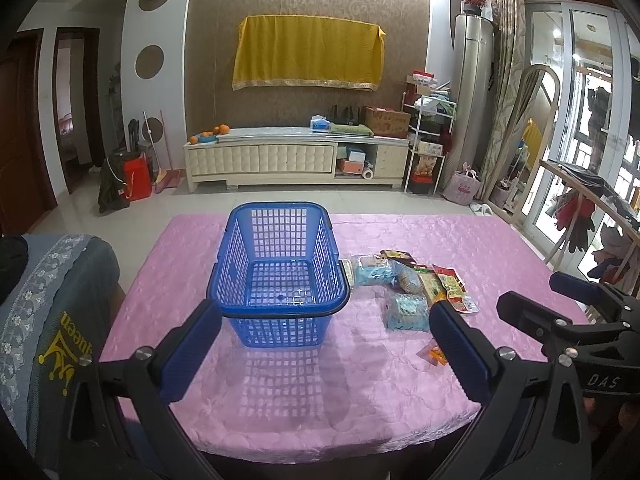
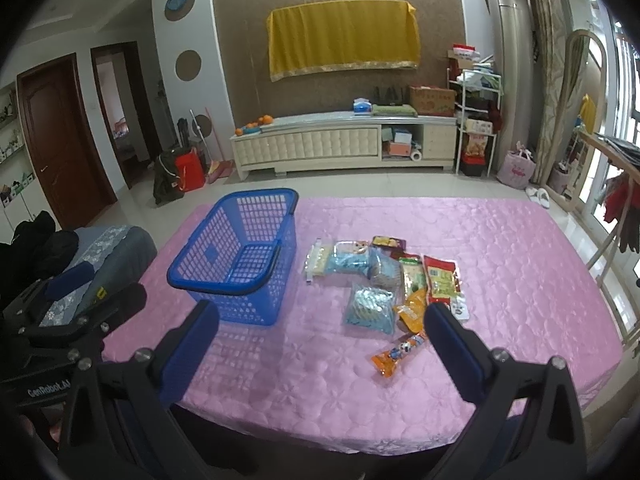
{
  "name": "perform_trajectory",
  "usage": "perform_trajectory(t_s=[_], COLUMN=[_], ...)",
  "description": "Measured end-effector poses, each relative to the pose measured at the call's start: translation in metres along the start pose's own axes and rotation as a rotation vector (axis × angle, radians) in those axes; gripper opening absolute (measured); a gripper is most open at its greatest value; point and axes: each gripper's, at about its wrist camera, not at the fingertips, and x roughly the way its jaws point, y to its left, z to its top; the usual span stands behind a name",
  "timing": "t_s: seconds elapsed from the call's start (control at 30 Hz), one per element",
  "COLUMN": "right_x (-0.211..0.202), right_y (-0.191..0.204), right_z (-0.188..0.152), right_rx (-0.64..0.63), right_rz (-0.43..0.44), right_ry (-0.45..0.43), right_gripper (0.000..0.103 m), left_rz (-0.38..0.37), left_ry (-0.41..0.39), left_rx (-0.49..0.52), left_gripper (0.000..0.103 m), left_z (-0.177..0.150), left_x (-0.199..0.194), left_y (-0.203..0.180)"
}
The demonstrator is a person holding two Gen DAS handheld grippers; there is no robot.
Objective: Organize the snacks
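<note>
An empty blue plastic basket (image 1: 280, 276) (image 2: 240, 256) stands on the pink tablecloth (image 1: 304, 392) (image 2: 320, 380). To its right lies a heap of snack packets (image 1: 416, 284) (image 2: 384, 280): light-blue bags, a red-and-green pack, yellow ones, and an orange stick pack (image 2: 398, 352) nearest me. My left gripper (image 1: 320, 332) hovers open in front of the basket, nothing between its fingers. My right gripper (image 2: 320, 332) is open too, above the near table edge, its right finger (image 2: 452, 344) beside the orange pack. The right gripper (image 1: 560, 296) also shows at the right of the left wrist view.
A chair back draped with grey lace cloth (image 1: 48, 320) stands at the table's left. A wooden drying rack (image 1: 592, 200) with hanging clothes is at the right. Beyond the table are tiled floor and a white TV cabinet (image 1: 296, 156).
</note>
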Motion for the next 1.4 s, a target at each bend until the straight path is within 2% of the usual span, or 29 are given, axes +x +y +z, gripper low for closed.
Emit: perform_trajectory(t_s=[0.07,0.17,0.33,0.4,0.5,0.57,0.73,1.0,1.17,1.33,1.4], right_x=[-0.001,-0.005,-0.007,-0.005,0.000,0.004,0.014,0.057,0.083,0.110,0.125], right_y=[0.003,0.007,0.008,0.001,-0.012,-0.023,-0.052,-0.113,-0.142,-0.162,-0.169], right_z=[0.001,0.003,0.012,0.017,0.023,0.027,0.037,0.041,0.027,0.010,0.002], right_rx=[-0.008,-0.034,-0.115,-0.105,-0.096,-0.080,-0.017,0.038,0.053,0.076,0.073], right_rz=[-0.011,-0.087,-0.280,-0.268,-0.170,-0.153,-0.183,-0.162,-0.180,-0.150,-0.169], right_ry=[-0.010,-0.055,-0.115,-0.107,-0.077,-0.070,-0.032,0.108,0.179,0.265,0.297], right_gripper=[0.103,0.103,0.103,0.103,0.103,0.103,0.103,0.103,0.103,0.103,0.103], left_rz=[-0.009,-0.015,-0.047,-0.068,-0.081,-0.090,-0.129,-0.159,-0.144,-0.150,-0.146], left_ry=[-0.005,-0.018,-0.035,-0.026,-0.008,0.008,0.056,0.145,0.216,0.339,0.376], left_rx=[0.002,0.014,0.028,0.036,0.061,0.075,0.079,0.111,0.153,0.154,0.159], left_gripper=[0.103,0.103,0.103,0.103,0.103,0.103,0.103,0.103,0.103,0.102,0.102], left_z=[0.001,0.006,0.020,0.027,0.033,0.037,0.046,0.051,0.041,0.018,0.009], left_x=[-0.002,-0.002,0.006,0.014,0.027,0.038,0.065,0.113,0.145,0.188,0.202], left_y=[0.000,-0.001,-0.007,-0.014,-0.024,-0.033,-0.052,-0.086,-0.113,-0.133,-0.139])
